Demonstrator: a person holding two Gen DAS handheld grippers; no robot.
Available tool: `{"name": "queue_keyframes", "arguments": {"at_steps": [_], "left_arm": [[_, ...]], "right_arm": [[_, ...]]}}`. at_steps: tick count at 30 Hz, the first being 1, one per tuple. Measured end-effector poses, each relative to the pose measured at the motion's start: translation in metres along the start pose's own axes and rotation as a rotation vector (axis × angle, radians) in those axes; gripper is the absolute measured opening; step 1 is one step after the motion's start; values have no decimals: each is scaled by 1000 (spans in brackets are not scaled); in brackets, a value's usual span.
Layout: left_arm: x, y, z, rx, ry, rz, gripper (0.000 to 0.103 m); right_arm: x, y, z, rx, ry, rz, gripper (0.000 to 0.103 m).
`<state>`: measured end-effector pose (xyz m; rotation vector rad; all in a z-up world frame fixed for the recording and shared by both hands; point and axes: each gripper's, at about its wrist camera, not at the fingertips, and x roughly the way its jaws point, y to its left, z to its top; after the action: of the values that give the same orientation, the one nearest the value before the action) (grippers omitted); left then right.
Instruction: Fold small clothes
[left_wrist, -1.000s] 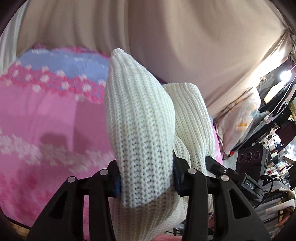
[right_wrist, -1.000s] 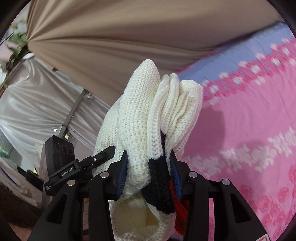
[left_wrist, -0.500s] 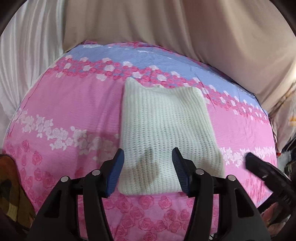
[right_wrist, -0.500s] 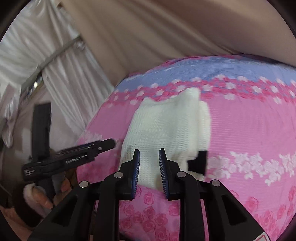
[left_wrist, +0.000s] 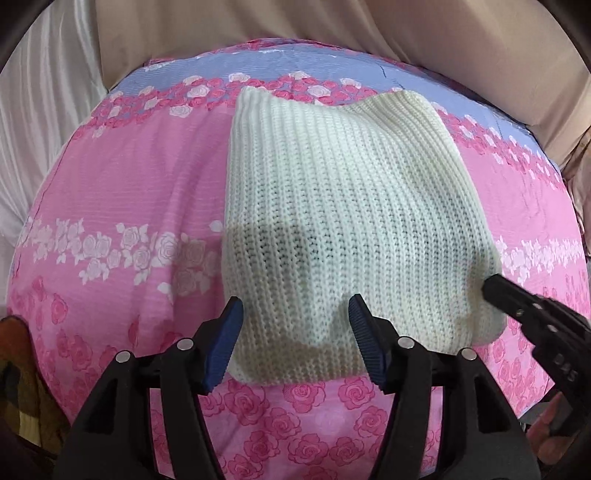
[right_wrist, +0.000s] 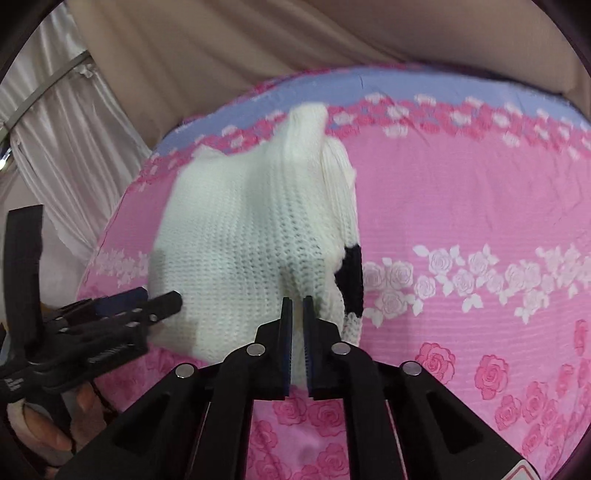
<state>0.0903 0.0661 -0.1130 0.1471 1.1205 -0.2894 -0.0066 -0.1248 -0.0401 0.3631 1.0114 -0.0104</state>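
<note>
Flat on the pink rose-print bedsheet lies the folded cream knit garment, its far edge reaching the blue band of the sheet near the bed's back edge and its near edge toward the front edge. Over that near edge hovers the left gripper, its blue-padded jaws spread wide with nothing between them. To its right, the right gripper has its jaws drawn nearly together, and a thin fold of the garment's near edge appears to sit between them. A black patch shows at the garment's right side. Beige curtains hang behind the bed.
</note>
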Motion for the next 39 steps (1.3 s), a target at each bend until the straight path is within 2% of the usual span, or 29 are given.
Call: {"name": "queue_keyframes", "arguments": {"at_steps": [1,2,3,4,6,9,12,18,20,24,39], "left_arm": [[-3,0,-1,4,-12,6,60],[-6,-1,-2,5,-21,10,62],[-10,-1,-5,7,-42,25,66],[-15,-2,-7,12,-64,40,70],[-23,-3,-11,18,-113,88,76],[-32,-2,-16,30,-181,162,84],[-41,1,-21,21,-227,211,84],[-58,-1,-27,21,-319,201,86],[-60,-5,-29,35,-325,196,90],[-61,-14,-33,63,-334,209,90],[-61,-17,-31,29,-324,218,92]], "right_arm": [[-7,4,-2,-7,-24,-26,19],[-14,7,-3,-9,-48,-62,37],[-22,10,-5,-11,-81,-106,46],[-28,12,-8,-12,-112,-144,60],[-39,18,-14,-17,-171,-204,69],[-44,23,-19,-17,-215,-254,76],[-44,29,-26,-6,-225,-281,79],[-40,43,-35,-33,-212,-282,82],[-39,49,-38,-41,-217,-275,82],[-41,57,-41,-56,-233,-278,82],[-47,52,-40,-25,-245,-262,82]]}}
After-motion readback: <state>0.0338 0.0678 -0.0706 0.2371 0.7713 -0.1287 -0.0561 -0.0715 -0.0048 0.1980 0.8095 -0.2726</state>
